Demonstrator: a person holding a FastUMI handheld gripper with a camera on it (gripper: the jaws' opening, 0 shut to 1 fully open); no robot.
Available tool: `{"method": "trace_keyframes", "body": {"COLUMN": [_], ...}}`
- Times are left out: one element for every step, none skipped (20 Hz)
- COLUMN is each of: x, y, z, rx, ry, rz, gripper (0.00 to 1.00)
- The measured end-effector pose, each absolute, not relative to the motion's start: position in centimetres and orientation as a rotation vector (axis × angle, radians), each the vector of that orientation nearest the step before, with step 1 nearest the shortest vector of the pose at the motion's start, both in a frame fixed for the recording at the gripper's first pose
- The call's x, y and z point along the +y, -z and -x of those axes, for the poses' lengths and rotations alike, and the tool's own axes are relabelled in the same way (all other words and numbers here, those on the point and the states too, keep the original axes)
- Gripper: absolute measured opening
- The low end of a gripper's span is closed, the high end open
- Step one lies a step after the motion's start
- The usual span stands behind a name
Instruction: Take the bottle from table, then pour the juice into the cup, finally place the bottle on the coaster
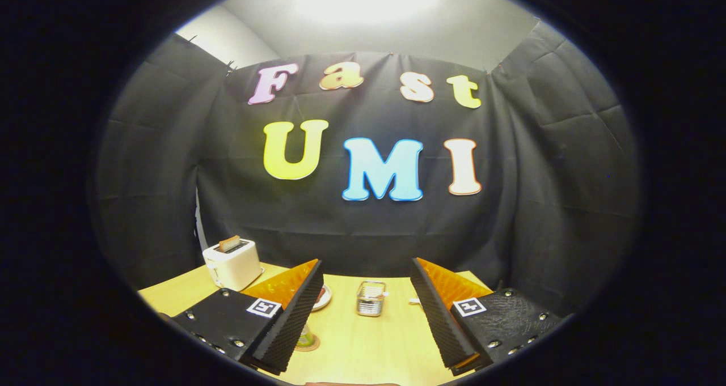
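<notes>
Behind the left finger [286, 323], bottle [305, 337] and coaster [309, 346] half-hidden; jaws apart

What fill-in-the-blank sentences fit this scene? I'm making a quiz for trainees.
1. The gripper has its fingers ____ with nothing between them.
2. A slice of ____ sticks out of the toaster.
3. The wire basket stands on the ____ beyond the fingers.

Missing words: open; bread; table
</notes>
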State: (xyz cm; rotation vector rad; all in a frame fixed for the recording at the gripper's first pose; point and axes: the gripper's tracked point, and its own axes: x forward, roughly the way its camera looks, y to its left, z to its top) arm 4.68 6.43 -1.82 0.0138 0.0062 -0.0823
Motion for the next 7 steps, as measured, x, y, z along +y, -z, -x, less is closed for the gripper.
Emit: {"method": "trace_keyframes", "body": {"x": [5.7, 4.8, 4.4, 3.9, 3.4, 2.7, 2.0], "y": [1.7, 2.0, 2.1, 2.1, 2.1, 2.0, 2.0], "z": [-4.3, -3.7, -3.1, -2.5, -2.1, -1.8, -1.5], "rx": [0.001, 0.007, 0.008, 0.003, 0.002, -0.001, -0.003], "ry": [0.089, 0.1, 0.097, 0.089, 0.081, 0.077, 0.071], "rz": [-0.011, -0.006, -0.003, 0.002, -0.002, -0.016, -0.041], "gripper": [0.95, 0.95, 0.95, 0.95, 0.95, 0.95, 0.95]}}
